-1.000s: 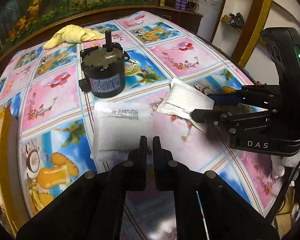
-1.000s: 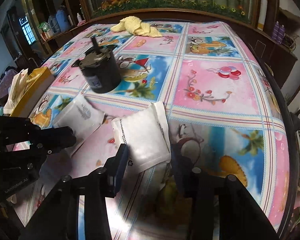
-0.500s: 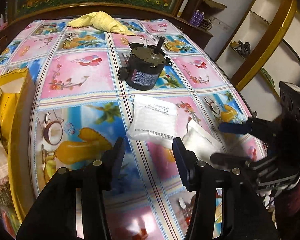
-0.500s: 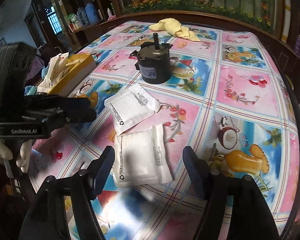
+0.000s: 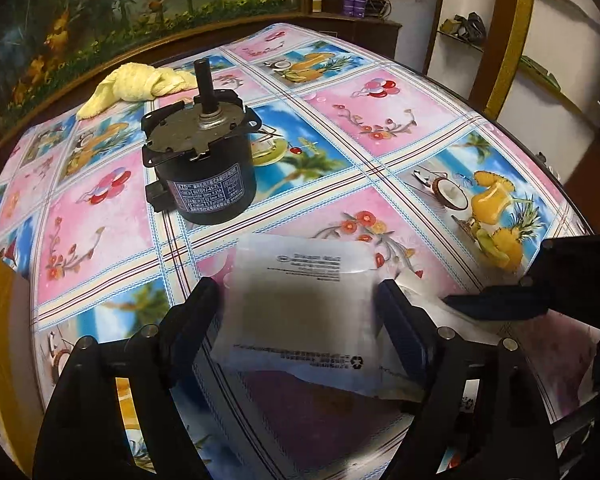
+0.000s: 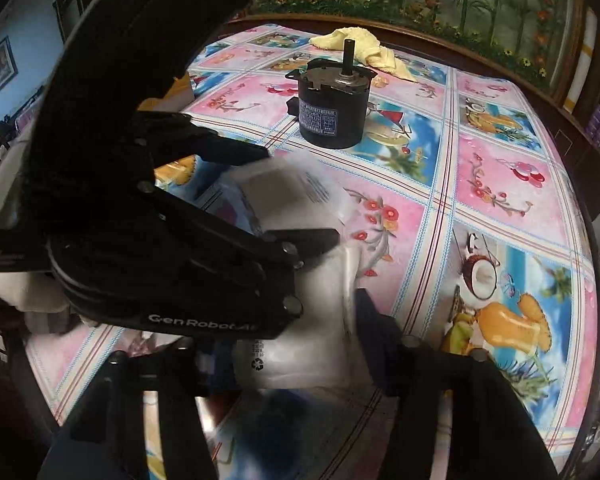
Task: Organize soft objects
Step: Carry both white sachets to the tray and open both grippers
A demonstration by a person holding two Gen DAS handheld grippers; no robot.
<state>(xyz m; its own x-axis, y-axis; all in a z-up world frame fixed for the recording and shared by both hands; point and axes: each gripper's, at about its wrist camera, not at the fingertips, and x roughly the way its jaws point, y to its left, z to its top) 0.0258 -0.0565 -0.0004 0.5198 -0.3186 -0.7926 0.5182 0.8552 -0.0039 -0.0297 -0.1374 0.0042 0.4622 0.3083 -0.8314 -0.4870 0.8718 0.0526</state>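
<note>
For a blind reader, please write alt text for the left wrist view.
The left hand-held gripper, open, straddles a white plastic pouch on a colourful tablecloth. Behind stand a black motor and a yellow cloth.

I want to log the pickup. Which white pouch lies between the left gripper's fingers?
The pouch nearer the motor, with printed text; the other pouch lies toward the right gripper.
</note>
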